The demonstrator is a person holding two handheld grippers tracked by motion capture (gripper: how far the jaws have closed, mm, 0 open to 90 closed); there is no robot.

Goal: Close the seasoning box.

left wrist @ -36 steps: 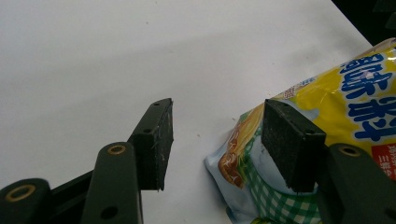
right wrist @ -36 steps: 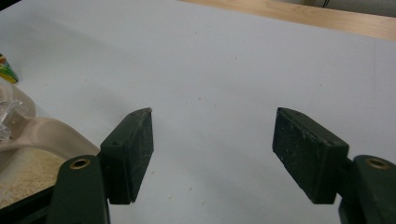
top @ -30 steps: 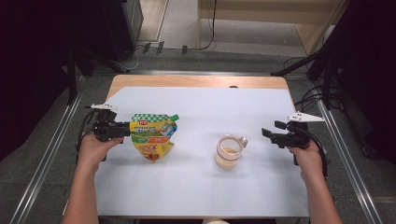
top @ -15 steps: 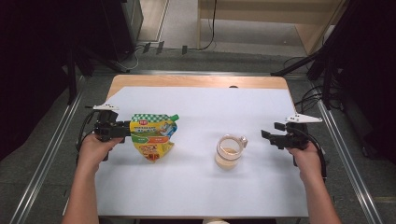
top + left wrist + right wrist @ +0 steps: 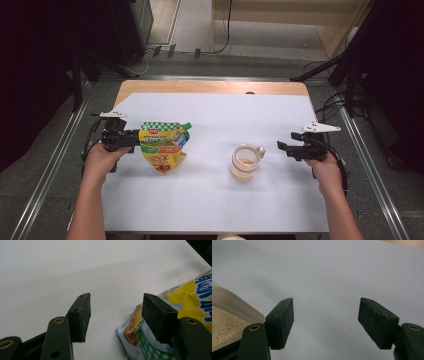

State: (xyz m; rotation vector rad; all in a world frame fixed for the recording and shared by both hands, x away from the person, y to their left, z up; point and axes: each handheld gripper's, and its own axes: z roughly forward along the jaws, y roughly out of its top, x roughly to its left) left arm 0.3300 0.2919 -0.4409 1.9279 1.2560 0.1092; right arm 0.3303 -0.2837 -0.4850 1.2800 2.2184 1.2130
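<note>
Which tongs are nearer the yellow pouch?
Left. The left tongs sit at the yellow pouch's edge, jaws open; the right tongs are far off, beyond the cup.

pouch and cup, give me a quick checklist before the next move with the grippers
1. Left gripper open: ok. Its jaws have just been opening, with a gap between the pads.
2. Yellow and green spouted pouch free of the left gripper: cannot tell. One pad sits over its corner in the left gripper view; contact is unclear.
3. Right gripper open with nothing between the jaws: ok.
4. Clear plastic cup upright, with pale granules inside: ok.
5. Cup apart from the right gripper: ok, white table cover shows between them in the high view.
6. Pouch lying flat, spout pointing away from the left gripper: ok.
</note>
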